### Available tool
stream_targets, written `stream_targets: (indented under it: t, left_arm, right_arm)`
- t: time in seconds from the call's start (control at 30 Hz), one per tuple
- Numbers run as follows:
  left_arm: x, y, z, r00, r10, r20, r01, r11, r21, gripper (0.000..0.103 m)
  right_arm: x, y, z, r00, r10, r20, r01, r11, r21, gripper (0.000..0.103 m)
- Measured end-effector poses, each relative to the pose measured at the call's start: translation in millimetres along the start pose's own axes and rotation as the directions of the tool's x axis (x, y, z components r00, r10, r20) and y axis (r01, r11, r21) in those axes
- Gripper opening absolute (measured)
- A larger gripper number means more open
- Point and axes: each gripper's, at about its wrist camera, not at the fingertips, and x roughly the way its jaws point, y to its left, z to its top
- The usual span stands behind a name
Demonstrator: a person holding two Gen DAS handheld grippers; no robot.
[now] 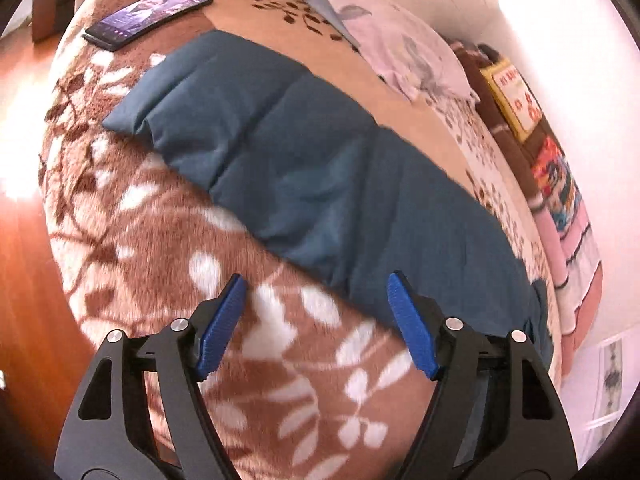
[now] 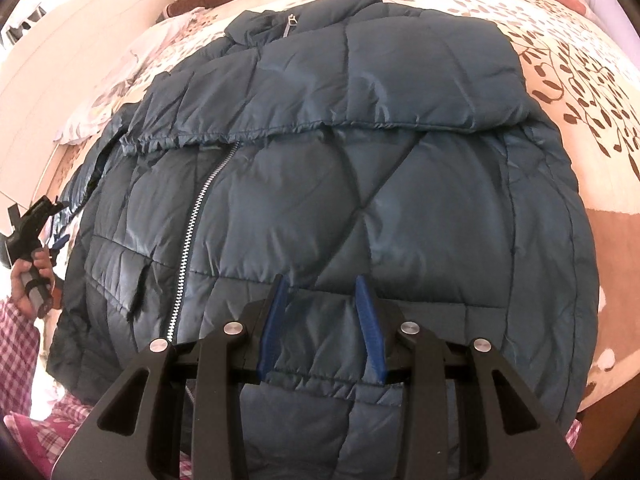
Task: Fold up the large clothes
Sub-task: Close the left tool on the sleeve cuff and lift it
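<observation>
Here, left claw agape — over blanket.

My left gripper hung with jaws spread wide and nothing between them; my right gripper pointed down, jaws partly apart.

jacket: dark teal, quilted, silver zipper | blanket: brown plush, white leaf pattern | pillow: pale lilac floral | gripper pads: blue, black frame | floor: orange wood
</observation>
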Motion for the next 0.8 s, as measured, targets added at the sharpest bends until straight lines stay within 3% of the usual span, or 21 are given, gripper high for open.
stream_targets:
  t: [0.23,0.33,0.43,0.6,0.7,0.8]
  left_arm:
    - [14.0,1.8,27.0,0.999,0.002,0.045,0.000,0.999,-0.047,0.061]
    - [16.7,5.9,36.2,0.998,-0.017,0.062,0.021,0.998,-0.062,0.028]
    - [11.6,5.9,42.1,0.996,-0.008,0.093,0.013,0.999,-0.048,0.004]
    - [-21.4,-25.7,46.2,0.980,-0.033,0.197,0.016,0.996,0.089,0.002]
    - [-50.7,-55.8,46.7,0.964,-0.112,0.241,0.068,0.981,0.184,0.002]
    - [-83.7,-91.6,39.9,0.942,-0.218,0.256,0.139,0.946,0.292,0.002]
  right_arm:
    - [4.8,7.7,4.0,1.000,-0.008,-0.009,0.008,1.000,-0.015,0.039]
    - [7.7,10.5,5.3,1.000,-0.013,-0.012,0.013,1.000,-0.023,0.039]
    - [9.6,12.7,5.8,1.000,-0.015,-0.013,0.015,1.000,-0.021,0.039]
    - [8.3,12.3,4.5,1.000,-0.009,-0.009,0.009,1.000,-0.016,0.039]
    - [6.6,11.0,3.9,1.000,0.006,-0.004,-0.006,1.000,-0.012,0.039]
    - [2.0,10.9,0.8,1.000,0.028,0.005,-0.028,1.000,-0.012,0.039]
